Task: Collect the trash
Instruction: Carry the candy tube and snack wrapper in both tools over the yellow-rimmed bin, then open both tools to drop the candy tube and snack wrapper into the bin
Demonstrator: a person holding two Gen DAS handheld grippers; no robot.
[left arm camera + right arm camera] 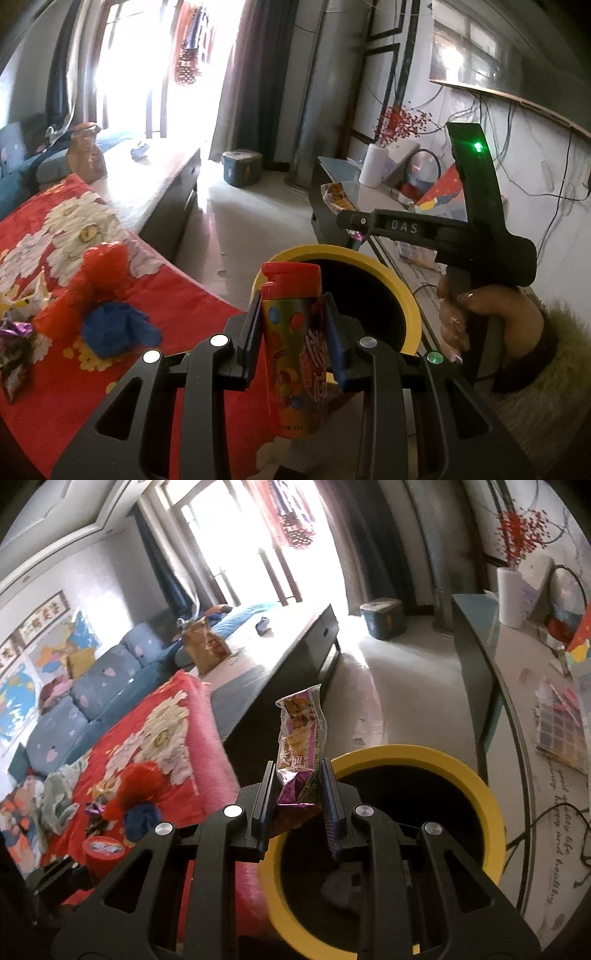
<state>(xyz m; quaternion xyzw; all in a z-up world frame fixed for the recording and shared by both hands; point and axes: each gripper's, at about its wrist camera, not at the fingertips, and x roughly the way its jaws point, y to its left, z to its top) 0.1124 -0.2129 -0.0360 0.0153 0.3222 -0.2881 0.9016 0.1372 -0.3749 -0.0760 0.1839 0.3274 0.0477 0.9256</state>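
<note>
Clamped upright in the left gripper (291,332), a red-capped candy tube (293,354) stands just short of the yellow-rimmed black bin (402,288). Over that bin's (461,771) near rim, the right gripper (297,797) pinches a crinkled purple snack wrapper (299,746), so it looks nearer to dropping.

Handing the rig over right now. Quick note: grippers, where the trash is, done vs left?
Left gripper: shut on a red-capped candy tube with coloured dots, near the yellow-rimmed black bin.
Right gripper: shut on a crinkled purple snack wrapper, at the bin's rim.
Done: both items picked up; something grey already lies in the bin.
Left: drop both in, then fetch the purple foil wrappers and the red round tub from the red floral blanket.
</note>
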